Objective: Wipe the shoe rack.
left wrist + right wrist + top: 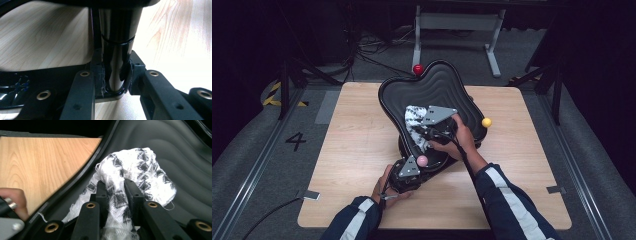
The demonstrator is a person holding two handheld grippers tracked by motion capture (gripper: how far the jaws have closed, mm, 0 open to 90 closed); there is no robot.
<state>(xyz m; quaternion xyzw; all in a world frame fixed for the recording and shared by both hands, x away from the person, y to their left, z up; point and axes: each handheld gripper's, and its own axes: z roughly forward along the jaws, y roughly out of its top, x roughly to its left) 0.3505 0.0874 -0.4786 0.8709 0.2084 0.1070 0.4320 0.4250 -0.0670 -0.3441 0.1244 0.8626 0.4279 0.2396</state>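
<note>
A black wavy-surfaced tray (447, 85) stands tilted on the wooden table (357, 140), with red (417, 69), yellow (486, 122) and pink (422, 160) balls at its edges. My left gripper (414, 172) is at its lower base. In the left gripper view, the left gripper (113, 75) is shut on a glossy black post (117, 50) under the tray. My right gripper (422, 131) rests on the tray's ribbed face, shut on a white cloth with a black pattern (413, 120). The right gripper view shows the cloth (140, 167) bunched between the right gripper's (115, 187) jaws against the tray (175, 150).
Bare wood lies to the left and right of the tray and along the front edge. A person's hand (12, 197) holding the other gripper shows at the left of the right gripper view. Beyond the table are a metal stand (457, 22) and cables on the floor.
</note>
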